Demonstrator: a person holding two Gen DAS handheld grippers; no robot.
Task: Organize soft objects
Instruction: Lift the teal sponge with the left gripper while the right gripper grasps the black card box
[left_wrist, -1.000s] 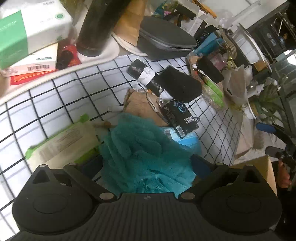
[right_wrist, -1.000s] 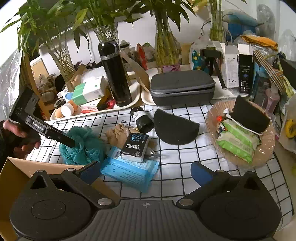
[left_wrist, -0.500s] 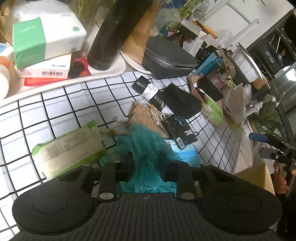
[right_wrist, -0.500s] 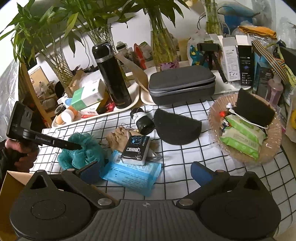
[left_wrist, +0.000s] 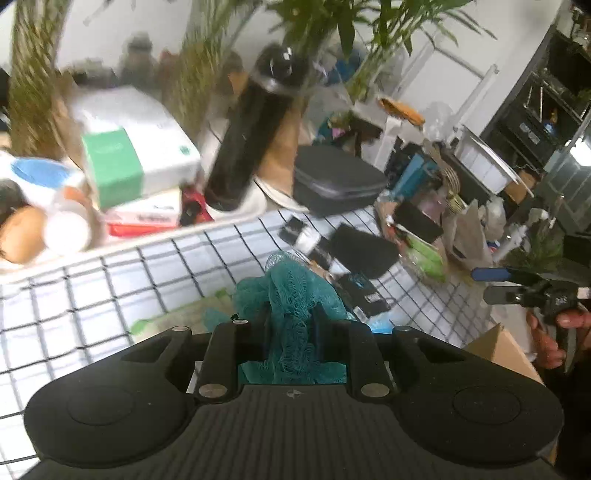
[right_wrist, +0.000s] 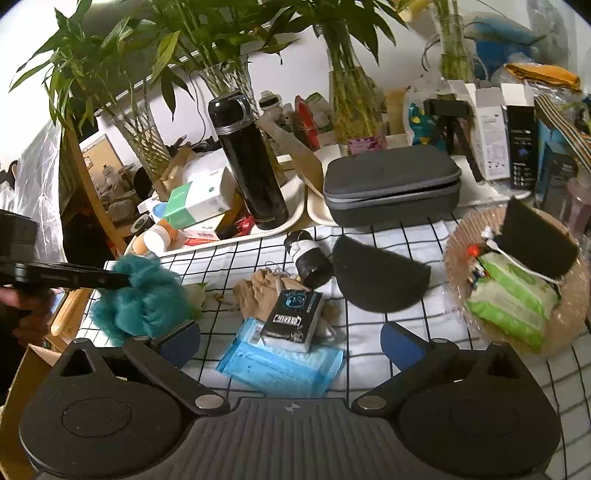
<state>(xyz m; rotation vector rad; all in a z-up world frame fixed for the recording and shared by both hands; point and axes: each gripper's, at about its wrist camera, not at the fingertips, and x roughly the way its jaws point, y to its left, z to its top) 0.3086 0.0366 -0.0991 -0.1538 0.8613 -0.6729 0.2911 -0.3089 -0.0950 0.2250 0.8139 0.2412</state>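
Observation:
A teal mesh bath pouf (left_wrist: 288, 295) is pinched between the pads of my left gripper (left_wrist: 290, 314), whose jaws are still closing on it. The right wrist view shows the same pouf (right_wrist: 144, 295) hanging off the left gripper (right_wrist: 110, 278) above the left end of the checked cloth (right_wrist: 369, 332). My right gripper (right_wrist: 291, 339) hovers open over a blue wipes pack (right_wrist: 280, 365) with a small black box (right_wrist: 295, 317) on it. Tan crumpled fabric (right_wrist: 255, 291) and a black half-round pad (right_wrist: 376, 277) lie further back.
An open cardboard box (right_wrist: 22, 373) sits at the cloth's near left corner. A wicker plate (right_wrist: 458, 251) with green wipes stands at the right. Behind are a tray (right_wrist: 291, 218) with a black flask (right_wrist: 247, 162), a grey case (right_wrist: 391, 181) and plant vases.
My left gripper has shut on the teal pouf and lifted it off the cloth, tilting upward. The right gripper has stayed nearly where it was, still open.

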